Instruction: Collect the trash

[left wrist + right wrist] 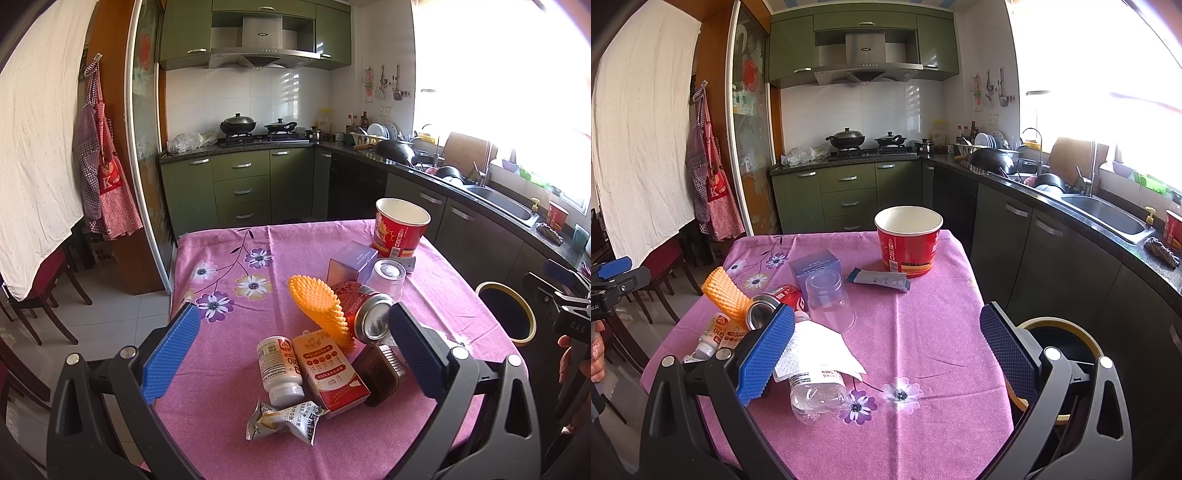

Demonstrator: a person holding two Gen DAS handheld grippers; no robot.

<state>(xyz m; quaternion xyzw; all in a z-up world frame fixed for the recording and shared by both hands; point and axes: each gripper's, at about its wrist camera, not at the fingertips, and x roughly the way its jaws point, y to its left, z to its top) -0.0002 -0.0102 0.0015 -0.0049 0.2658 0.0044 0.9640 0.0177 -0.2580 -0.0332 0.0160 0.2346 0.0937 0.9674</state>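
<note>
Nearest my left tool (293, 343), spread wide and empty above the counter (221, 258), lie a snack wrapper (284, 419), a pill bottle (279, 373) and a carton (328, 371); I judge I am lining up on that pile. My right tool (886, 350), also spread and empty, hovers over a crushed plastic bottle (818, 393) under a tissue (820, 349). The bin (1056, 332) waits just beside the counter's right edge, handy for drops. Farther off stands the red paper tub (908, 240).
</note>
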